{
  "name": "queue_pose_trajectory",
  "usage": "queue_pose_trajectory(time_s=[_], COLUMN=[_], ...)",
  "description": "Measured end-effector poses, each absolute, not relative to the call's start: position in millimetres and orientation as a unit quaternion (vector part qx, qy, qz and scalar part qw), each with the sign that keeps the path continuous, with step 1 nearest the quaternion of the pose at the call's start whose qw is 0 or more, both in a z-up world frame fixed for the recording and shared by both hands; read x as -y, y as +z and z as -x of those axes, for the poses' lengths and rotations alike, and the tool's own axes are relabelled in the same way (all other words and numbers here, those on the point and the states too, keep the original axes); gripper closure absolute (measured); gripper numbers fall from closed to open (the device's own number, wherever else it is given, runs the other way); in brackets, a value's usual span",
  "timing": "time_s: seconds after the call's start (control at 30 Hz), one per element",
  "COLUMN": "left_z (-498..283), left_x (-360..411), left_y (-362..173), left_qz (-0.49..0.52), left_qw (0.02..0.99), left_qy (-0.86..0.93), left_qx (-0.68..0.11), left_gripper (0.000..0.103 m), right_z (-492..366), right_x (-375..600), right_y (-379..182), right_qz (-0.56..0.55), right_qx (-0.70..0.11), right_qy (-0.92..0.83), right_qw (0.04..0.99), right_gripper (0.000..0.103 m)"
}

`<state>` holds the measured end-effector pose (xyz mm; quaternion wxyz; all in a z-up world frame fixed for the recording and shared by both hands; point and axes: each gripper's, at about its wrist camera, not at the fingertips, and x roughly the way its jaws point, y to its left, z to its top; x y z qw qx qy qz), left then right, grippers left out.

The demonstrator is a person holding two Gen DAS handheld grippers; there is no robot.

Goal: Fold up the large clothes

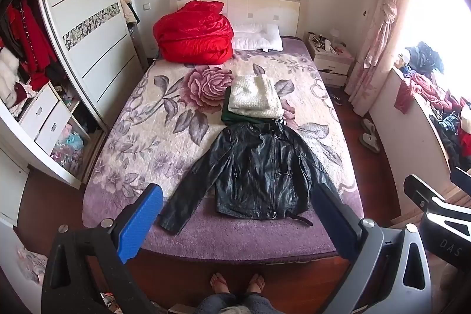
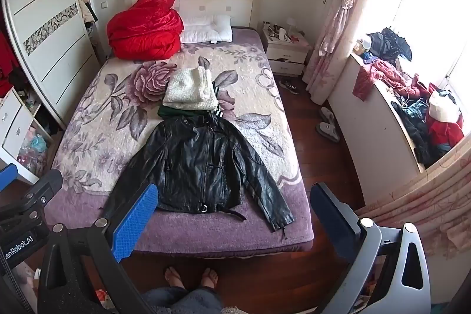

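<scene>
A black leather jacket (image 1: 259,169) (image 2: 200,164) lies spread flat, front up, sleeves out to both sides, near the foot of the bed (image 1: 123,143) (image 2: 88,122). Beyond its collar sits a stack of folded clothes, a white fluffy one (image 1: 254,97) (image 2: 190,90) on top of a dark green one (image 1: 232,115). My left gripper (image 1: 235,196) hangs open above the foot of the bed, nothing between its blue pads. My right gripper (image 2: 234,197) is open too, held apart from the jacket. Each gripper's body shows at the edge of the other's view.
A red quilt (image 1: 192,33) (image 2: 145,30) and white pillow (image 1: 257,37) lie at the headboard. An open wardrobe (image 1: 59,55) stands left, a nightstand (image 1: 329,58) and a clothes-strewn window ledge (image 2: 412,108) right. Slippers (image 2: 326,122) lie on the wood floor. The person's bare feet (image 1: 235,283) stand at the bed's foot.
</scene>
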<state>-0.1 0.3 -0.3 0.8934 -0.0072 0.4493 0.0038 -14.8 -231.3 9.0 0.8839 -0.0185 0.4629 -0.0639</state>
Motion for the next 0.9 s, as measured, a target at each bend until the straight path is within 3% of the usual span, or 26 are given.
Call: queue_pose_trajectory(time_s=[0.9], left_z=[-0.4], left_x=[-3.7], left_y=[14.9], left_qz=[0.004], left_qw=[0.902], left_qy=[0.003], left_qx=[-0.432], left_gripper=[0.000], right_z=[20.3], right_x=[224.0], right_y=[25.2], right_qz=[0.014], right_qx=[-0.454], right_qy=[-0.054], right_qw=[0.889], right_gripper=[0.000])
